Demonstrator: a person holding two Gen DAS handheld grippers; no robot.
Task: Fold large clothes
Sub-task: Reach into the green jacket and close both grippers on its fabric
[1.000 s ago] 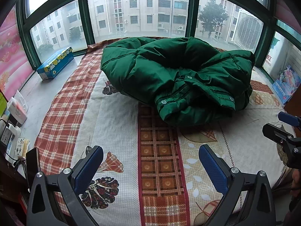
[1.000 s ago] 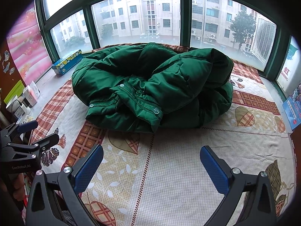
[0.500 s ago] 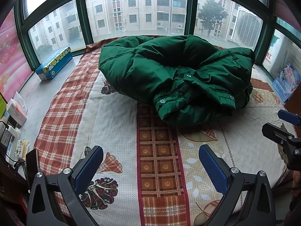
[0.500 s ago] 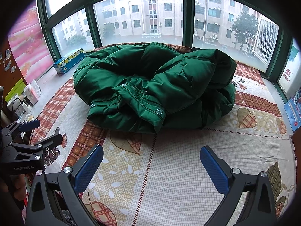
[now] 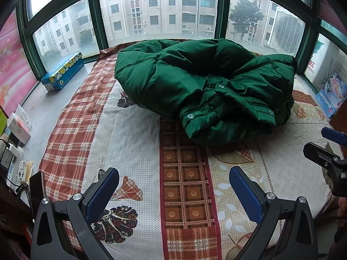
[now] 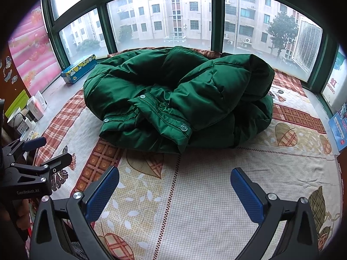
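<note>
left two-finger gripper (image 5: pixel 173 186) with blue pads hovering low, jaws spread wide and empty, right two-finger gripper (image 6: pixel 174 187) likewise released, crumpled dark green puffer jacket (image 5: pixel 206 88) heaped ahead on patterned bedspread (image 5: pixel 134 143)

Between you and the heaped green jacket (image 5: pixel 201 91) lies bare bedspread (image 5: pixel 134 143); a blue box (image 5: pixel 63 71) lines the left sill.

blue tissue box (image 5: pixel 63 72), patterned bedsheet (image 5: pixel 134 143), windows (image 5: pixel 160 10)
</note>
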